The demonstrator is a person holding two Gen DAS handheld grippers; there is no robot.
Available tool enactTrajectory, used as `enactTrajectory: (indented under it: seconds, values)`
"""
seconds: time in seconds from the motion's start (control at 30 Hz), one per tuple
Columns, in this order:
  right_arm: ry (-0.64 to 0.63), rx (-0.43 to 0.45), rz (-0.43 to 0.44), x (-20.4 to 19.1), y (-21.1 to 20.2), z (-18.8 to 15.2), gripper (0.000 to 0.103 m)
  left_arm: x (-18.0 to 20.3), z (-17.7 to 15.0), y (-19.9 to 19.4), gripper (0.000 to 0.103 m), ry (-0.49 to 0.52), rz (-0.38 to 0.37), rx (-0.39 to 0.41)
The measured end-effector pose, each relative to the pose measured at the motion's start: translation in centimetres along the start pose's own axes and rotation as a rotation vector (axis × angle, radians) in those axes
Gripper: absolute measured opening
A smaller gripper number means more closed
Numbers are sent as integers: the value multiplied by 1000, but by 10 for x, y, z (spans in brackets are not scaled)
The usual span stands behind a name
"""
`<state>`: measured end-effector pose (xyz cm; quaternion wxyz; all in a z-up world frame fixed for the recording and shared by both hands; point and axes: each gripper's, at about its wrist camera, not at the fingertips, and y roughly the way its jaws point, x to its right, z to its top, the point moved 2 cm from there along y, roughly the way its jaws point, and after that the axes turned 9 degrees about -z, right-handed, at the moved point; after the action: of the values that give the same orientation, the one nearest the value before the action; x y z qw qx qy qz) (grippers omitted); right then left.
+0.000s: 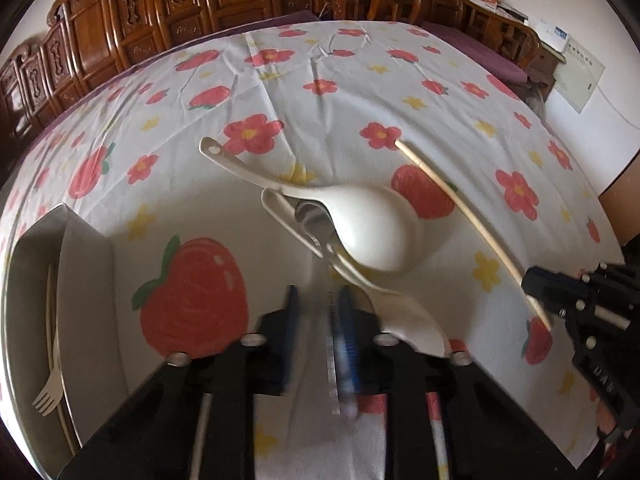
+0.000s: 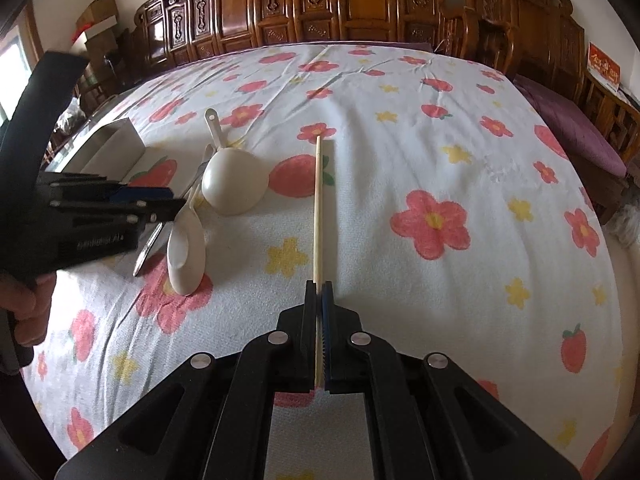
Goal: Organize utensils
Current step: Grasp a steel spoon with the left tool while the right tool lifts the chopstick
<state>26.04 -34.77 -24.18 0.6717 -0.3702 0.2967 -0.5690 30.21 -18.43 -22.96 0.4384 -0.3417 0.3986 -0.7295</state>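
right gripper clamps the chopstick near its end — left gripper closed on a metal utensil handle beside the spoons.

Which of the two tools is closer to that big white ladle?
Left. The left tool sits right beside the ladle, closed on a metal utensil among the spoons. The right tool is further off, clamped on the chopstick.

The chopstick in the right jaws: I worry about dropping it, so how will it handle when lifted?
The chopstick looks thin, stiff and probably light. The right gripper clamps one end only, so it may pivot or slip. Being round, it would likely roll if dropped.
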Motion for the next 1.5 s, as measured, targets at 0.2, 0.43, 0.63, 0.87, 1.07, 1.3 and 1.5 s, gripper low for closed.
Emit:
enactTrajectory:
  seconds: [0.2, 0.43, 0.63, 0.87, 1.07, 1.3, 1.5]
  values:
    - [6, -4, 6, 1, 1, 1, 3, -6, -3, -13, 4, -27, -12, 14]
    - [26, 16, 23, 6, -5, 4, 0, -14, -15, -48, 4, -28, 12, 62]
    - [36, 37, 39, 5, -16, 12, 0, -19, -21, -71, 4, -15, 38, 91]
    - [16, 40, 6, 2, -10, 12, 13, -16, -28, -96, 4, -12, 15, 135]
    - [-3, 22, -7, 0, 3, 17, 24, -11, -38, -116, 4, 15, 1, 163]
    - [-57, -17, -64, -5, 16, 23, 23, -14, -45, -136, 4, 34, -13, 193]
    - [-67, -41, -80, -9, 20, 26, 6, -28, -51, -148, 4, 27, -13, 214]
